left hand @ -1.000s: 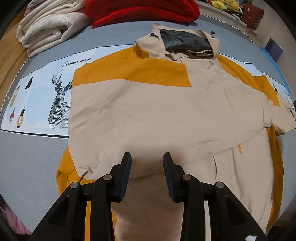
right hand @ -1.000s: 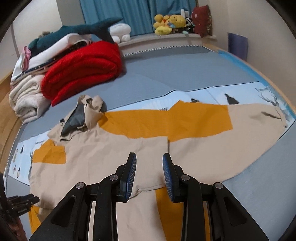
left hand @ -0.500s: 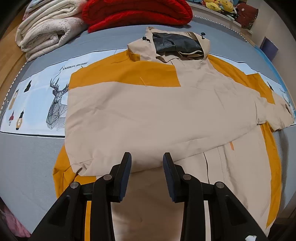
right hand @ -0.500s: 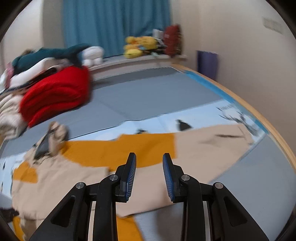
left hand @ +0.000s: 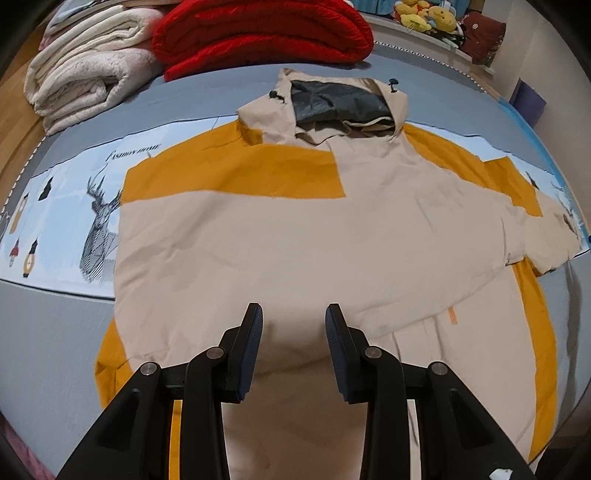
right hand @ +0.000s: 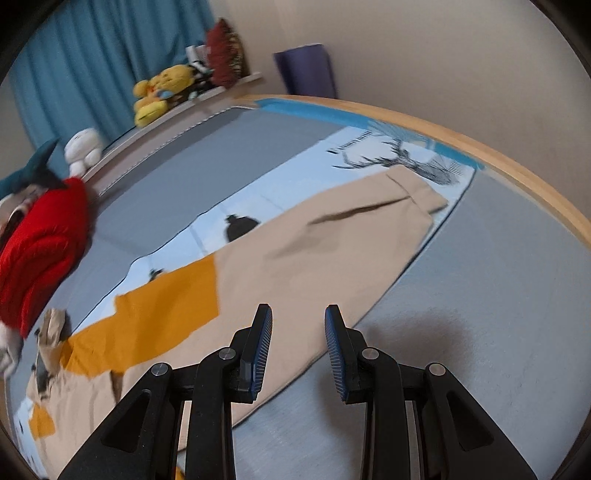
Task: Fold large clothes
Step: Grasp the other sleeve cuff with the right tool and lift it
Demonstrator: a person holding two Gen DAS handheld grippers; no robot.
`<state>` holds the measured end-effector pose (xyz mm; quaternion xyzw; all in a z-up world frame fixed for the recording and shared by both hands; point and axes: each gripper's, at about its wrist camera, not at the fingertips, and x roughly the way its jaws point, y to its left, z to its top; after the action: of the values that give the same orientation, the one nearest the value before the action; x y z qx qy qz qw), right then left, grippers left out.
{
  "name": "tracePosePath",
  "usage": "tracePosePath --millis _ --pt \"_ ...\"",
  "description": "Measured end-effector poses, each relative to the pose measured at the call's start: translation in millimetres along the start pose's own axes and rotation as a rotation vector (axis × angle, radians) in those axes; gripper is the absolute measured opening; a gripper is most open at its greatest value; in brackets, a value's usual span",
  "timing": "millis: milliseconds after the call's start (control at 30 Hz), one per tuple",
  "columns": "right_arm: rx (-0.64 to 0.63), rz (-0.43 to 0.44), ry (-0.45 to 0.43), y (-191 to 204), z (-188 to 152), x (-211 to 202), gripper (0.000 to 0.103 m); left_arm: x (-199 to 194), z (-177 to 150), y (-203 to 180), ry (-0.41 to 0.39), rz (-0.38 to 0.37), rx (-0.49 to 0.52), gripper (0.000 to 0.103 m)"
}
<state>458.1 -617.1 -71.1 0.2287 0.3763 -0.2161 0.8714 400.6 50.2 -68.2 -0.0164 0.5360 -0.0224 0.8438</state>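
Observation:
A beige and orange hooded jacket (left hand: pixel 295 236) lies flat on the bed, hood (left hand: pixel 332 107) at the far side. Its left sleeve is folded across the body. Its right sleeve (right hand: pixel 332 243) stretches out flat toward the bed's right edge, cuff (right hand: pixel 417 192) at the far end. My left gripper (left hand: pixel 293 325) is open and empty above the folded sleeve, near the jacket's lower part. My right gripper (right hand: pixel 298 325) is open and empty above the near edge of the outstretched sleeve.
The bed has a grey cover (right hand: pixel 461 332) and a pale blue deer-print strip (left hand: pixel 74 206). A red blanket (left hand: pixel 258 33) and cream blankets (left hand: pixel 88 81) are stacked at the head. Plush toys (right hand: pixel 162 92) sit on a ledge. The wooden bed rim (right hand: pixel 517 177) runs on the right.
My right gripper has swung right, from over the jacket's body to the outstretched right sleeve. My left gripper has drawn slightly nearer to the jacket. Both stay open.

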Motion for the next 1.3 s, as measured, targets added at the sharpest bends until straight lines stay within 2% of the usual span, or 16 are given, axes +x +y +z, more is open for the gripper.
tracePosePath --millis 400,700,967,1100,1167,1200,1300 --pt "0.105 -0.029 0.048 -46 7 58 0.031 9 20 -9 -0.040 -0.072 -0.014 0.032" --pt "0.248 -0.024 0.120 -81 -1 102 0.031 17 22 -5 -0.025 -0.056 -0.028 0.032" --pt "0.293 0.024 0.064 -92 4 112 0.032 20 24 -5 -0.024 -0.053 -0.027 0.032" --pt "0.288 0.013 0.039 -90 7 115 0.032 20 22 -7 -0.020 -0.046 -0.024 0.032" --pt "0.268 -0.003 0.030 -85 8 115 0.026 15 21 -10 -0.027 -0.049 -0.011 0.032" --pt "0.255 -0.010 0.025 -82 9 115 0.009 13 22 -10 -0.034 -0.048 -0.009 0.032" --pt "0.180 -0.057 -0.045 -64 11 101 0.003 3 23 -4 -0.058 -0.036 -0.017 0.032"
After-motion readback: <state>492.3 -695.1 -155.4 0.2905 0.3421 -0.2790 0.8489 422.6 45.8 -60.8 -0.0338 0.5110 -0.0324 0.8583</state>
